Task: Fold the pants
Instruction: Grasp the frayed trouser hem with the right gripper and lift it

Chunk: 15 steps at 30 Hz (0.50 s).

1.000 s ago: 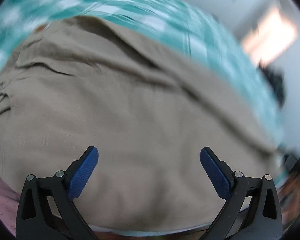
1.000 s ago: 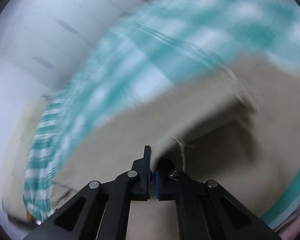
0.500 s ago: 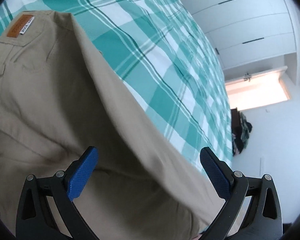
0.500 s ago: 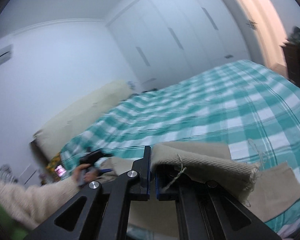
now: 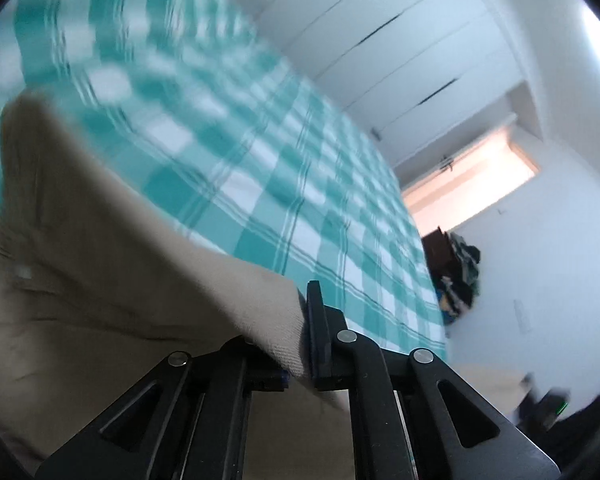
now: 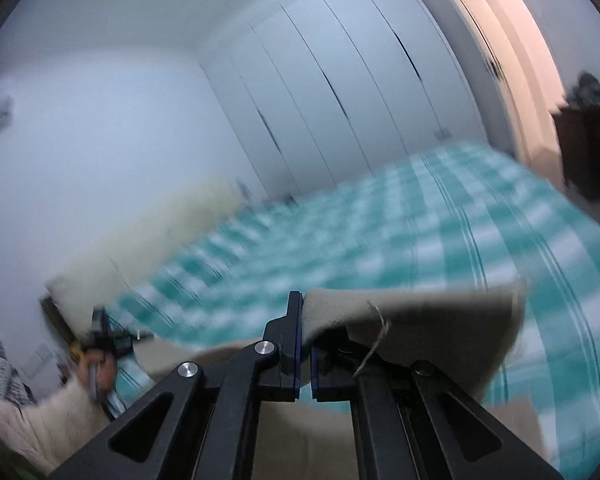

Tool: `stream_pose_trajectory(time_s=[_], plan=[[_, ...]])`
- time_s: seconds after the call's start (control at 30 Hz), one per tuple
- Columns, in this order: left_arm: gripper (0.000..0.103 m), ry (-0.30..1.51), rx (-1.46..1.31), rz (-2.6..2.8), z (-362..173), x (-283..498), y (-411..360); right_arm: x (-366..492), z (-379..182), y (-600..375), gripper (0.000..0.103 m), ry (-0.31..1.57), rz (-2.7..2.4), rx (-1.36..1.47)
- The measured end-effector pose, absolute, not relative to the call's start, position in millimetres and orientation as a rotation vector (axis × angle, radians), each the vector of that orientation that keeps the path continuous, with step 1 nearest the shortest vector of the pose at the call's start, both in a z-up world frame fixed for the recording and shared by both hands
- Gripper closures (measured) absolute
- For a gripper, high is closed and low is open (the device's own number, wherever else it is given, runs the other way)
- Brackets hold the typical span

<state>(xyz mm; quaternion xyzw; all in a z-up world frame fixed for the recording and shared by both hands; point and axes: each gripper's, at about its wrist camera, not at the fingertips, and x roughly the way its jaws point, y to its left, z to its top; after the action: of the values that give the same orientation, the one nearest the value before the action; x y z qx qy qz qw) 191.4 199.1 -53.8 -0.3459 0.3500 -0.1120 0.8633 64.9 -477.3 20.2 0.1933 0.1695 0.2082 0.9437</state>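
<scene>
Both grippers lifted up since before, left gripper (image 5: 306, 332) now snapped shut on the tan pants (image 5: 100, 280), right gripper (image 6: 305, 344) pinched tight on another pants edge, cloth hanging over the green checked bed (image 5: 300, 200), white closet doors (image 6: 340, 80) at 12 o'clock, sleeve (image 6: 40, 420) at 8 o'clock.

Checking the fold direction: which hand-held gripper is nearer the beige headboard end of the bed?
Left. In the right wrist view, the left hand-held gripper sits close to the headboard, while the right hand-held gripper holds the pants farther back.
</scene>
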Motion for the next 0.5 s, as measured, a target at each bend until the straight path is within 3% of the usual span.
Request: stream_pose_trajectory(time_s=[0.07,0.13,0.27,0.33,0.5], plan=[[0.096,0.735,-0.731,-0.24,-65.3,153.9,195.9,63.0,18.7,-485.2,0.1,0.372,0.424,0.377],[0.095,0.838,-0.76,-0.248,-109.7,128.5,184.4,64.5,-11.3,-497.3,0.1,0.503,0.379,0.375],[0.096,1.134,-0.769,-0.173,-220.4,111.5,155.7,78.0,-146.4,-524.0,0.1,0.959,0.163,0.468],[0.097,1.133,-0.791,-0.152,-232.9,110.2,154.1,80.4,-204.1,-529.4,0.1,1.136,0.062,0.519],[0.096,1.102,-0.752,-0.17,-219.2,116.4,152.3,73.6,-213.9,-541.7,0.097,1.076,0.061,0.646]])
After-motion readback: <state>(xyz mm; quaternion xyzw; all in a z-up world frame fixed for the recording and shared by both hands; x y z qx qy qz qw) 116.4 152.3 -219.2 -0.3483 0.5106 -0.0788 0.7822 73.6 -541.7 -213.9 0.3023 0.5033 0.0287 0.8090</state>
